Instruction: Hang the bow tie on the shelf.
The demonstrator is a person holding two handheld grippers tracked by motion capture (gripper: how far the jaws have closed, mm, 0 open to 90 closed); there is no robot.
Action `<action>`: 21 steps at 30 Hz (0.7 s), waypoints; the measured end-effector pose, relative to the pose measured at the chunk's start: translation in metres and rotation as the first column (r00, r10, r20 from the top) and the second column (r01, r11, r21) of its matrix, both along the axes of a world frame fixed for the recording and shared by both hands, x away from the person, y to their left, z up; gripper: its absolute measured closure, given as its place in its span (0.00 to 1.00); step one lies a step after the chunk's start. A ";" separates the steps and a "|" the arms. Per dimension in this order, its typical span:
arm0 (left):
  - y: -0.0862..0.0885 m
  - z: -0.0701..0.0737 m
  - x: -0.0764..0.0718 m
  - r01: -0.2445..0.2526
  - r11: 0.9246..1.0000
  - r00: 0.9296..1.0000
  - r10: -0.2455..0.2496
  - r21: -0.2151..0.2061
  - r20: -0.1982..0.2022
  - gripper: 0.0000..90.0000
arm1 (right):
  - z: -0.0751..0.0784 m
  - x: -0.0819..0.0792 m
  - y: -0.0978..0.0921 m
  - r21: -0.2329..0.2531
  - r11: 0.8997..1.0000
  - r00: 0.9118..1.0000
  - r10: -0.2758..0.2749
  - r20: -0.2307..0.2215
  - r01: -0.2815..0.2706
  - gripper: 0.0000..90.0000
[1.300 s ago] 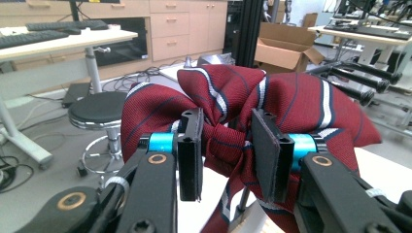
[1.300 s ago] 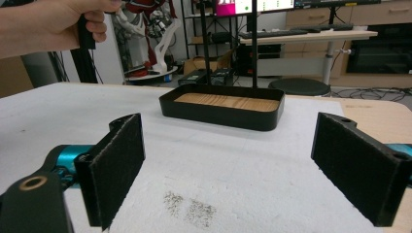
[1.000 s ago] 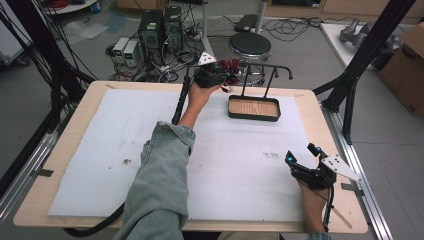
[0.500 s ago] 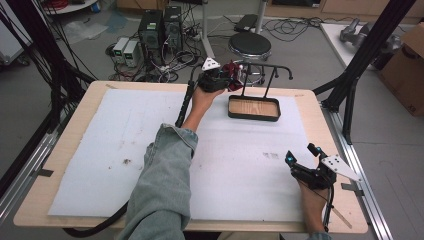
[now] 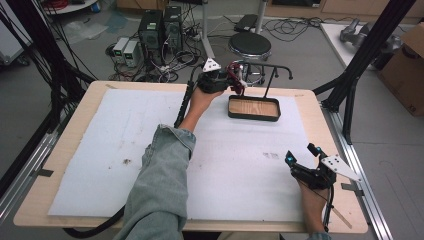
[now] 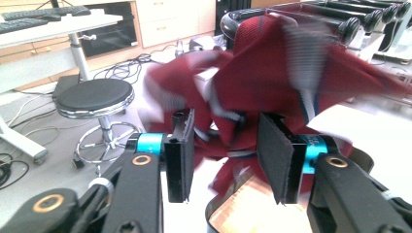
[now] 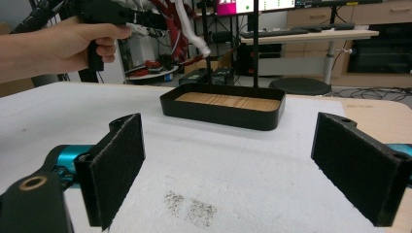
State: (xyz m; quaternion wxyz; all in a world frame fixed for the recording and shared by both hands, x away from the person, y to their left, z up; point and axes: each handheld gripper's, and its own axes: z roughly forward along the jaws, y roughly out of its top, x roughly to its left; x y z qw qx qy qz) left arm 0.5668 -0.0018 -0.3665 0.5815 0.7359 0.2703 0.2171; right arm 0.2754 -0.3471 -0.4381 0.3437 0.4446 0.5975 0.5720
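Observation:
A dark red cloth with white parts [image 5: 234,74] hangs bunched at the tips of my left gripper [image 5: 237,81], by the left end of a black bar stand. The stand rises from a black tray with a wooden floor [image 5: 253,116]. In the left gripper view the cloth [image 6: 272,73] is blurred, in front of and partly between the jaws of my left gripper [image 6: 226,155], which stand apart above the tray rim [image 6: 214,213]. My right gripper [image 5: 301,154] rests low at the table's right front, open and holding nothing [image 7: 243,160], facing the tray [image 7: 223,116] and cloth [image 7: 182,29].
A white foam mat [image 5: 100,140] covers the wooden table. Behind the table stand a round stool [image 5: 249,46] and computer boxes with cables [image 5: 160,27]. Black frame posts [image 5: 365,50] rise at both sides, and a cardboard box [image 5: 405,65] sits far right.
My left gripper and the red cloth have shifted slightly right, toward the stand's bar. The right gripper has stayed put.

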 end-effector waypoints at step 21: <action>0.020 0.007 -0.012 0.034 0.999 0.999 -0.033 0.041 -0.017 0.52 | 0.000 0.000 0.001 -0.007 1.000 1.000 0.000 -0.002 0.000 0.12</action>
